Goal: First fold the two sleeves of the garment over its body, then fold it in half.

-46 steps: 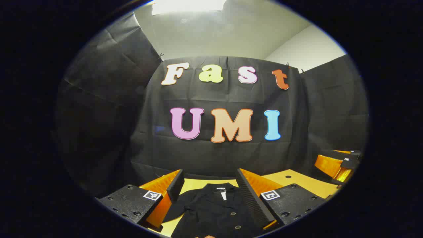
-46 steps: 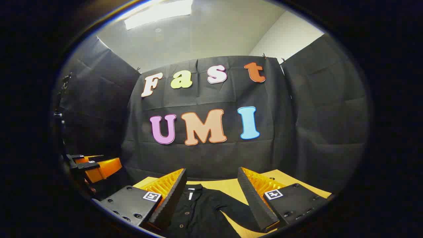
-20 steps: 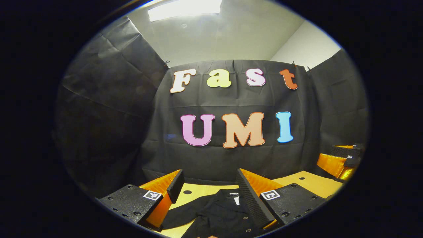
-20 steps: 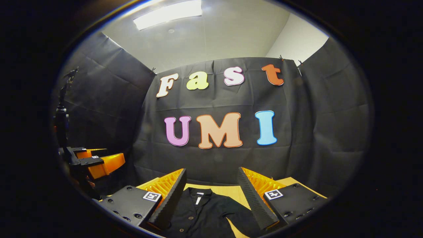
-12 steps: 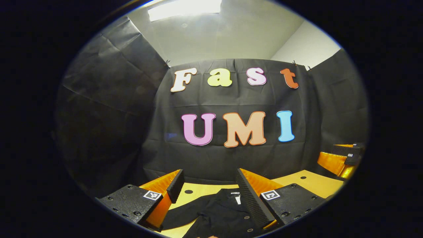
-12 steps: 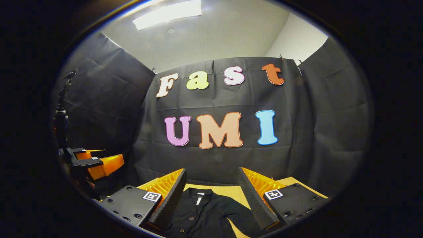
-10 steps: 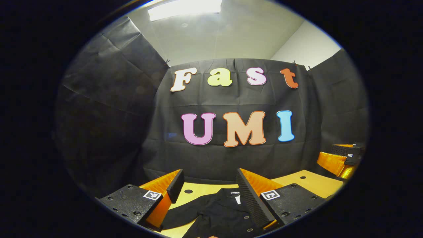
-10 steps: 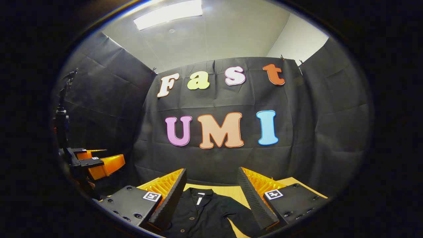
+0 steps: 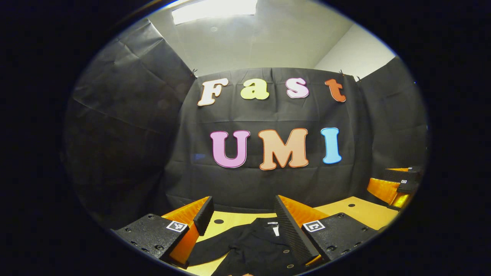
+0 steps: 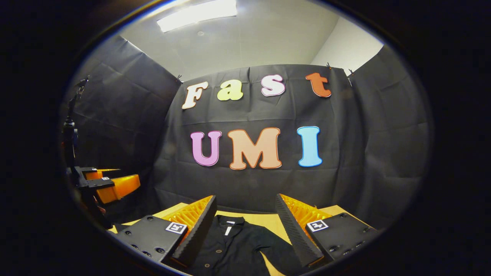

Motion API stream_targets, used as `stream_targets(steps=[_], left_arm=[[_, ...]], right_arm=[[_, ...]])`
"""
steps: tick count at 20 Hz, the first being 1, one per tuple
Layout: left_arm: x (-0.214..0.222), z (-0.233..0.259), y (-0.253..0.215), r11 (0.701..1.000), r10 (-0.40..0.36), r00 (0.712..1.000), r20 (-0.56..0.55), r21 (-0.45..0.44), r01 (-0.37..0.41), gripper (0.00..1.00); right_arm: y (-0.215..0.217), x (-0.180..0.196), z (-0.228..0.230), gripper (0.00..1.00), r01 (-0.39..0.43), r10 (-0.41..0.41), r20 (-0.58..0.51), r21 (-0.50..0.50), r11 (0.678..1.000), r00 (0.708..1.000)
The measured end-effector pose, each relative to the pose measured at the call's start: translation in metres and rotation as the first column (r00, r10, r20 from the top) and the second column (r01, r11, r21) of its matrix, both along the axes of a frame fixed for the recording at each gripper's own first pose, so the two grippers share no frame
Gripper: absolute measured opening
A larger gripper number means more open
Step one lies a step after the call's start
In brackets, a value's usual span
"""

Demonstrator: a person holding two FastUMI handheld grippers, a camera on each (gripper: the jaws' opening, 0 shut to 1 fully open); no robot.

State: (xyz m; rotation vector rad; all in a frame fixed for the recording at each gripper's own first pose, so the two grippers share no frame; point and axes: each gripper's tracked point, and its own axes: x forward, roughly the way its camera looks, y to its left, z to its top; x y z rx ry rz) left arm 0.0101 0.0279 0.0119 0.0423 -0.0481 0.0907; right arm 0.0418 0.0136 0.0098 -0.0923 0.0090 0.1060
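Fingers of both the left gripper (image 9: 241,218) and right gripper (image 10: 245,220) spread wide, empty, poised above the black garment (image 10: 238,245) lying flat, collar away, on the tabletop (image 9: 356,211), likely lining up for the sleeves, neither folded yet.

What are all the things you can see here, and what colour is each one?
Shirt: one, black with small buttons, lying flat on the table, both sleeves spread out to the sides.
Table: one, light wood, under the shirt.
Booth wall: black cloth, behind the table.
Ceiling light: one, white, overhead.
Stand: one, dark, by the wall at the far left of the right gripper view.
Left tool: orange and black, open above the shirt.
Right tool: orange and black, open above the shirt.
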Motion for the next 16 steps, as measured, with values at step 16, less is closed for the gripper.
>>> stream_targets(steps=[16], left_arm=[[-0.003, -0.008, -0.022, 0.999, -0.006, 1.000, -0.015, 0.038, 0.007, 0.92]], right_arm=[[-0.241, 0.000, -0.227, 0.99, 0.269, -0.315, -0.588, -0.166, 0.949, 0.745]])
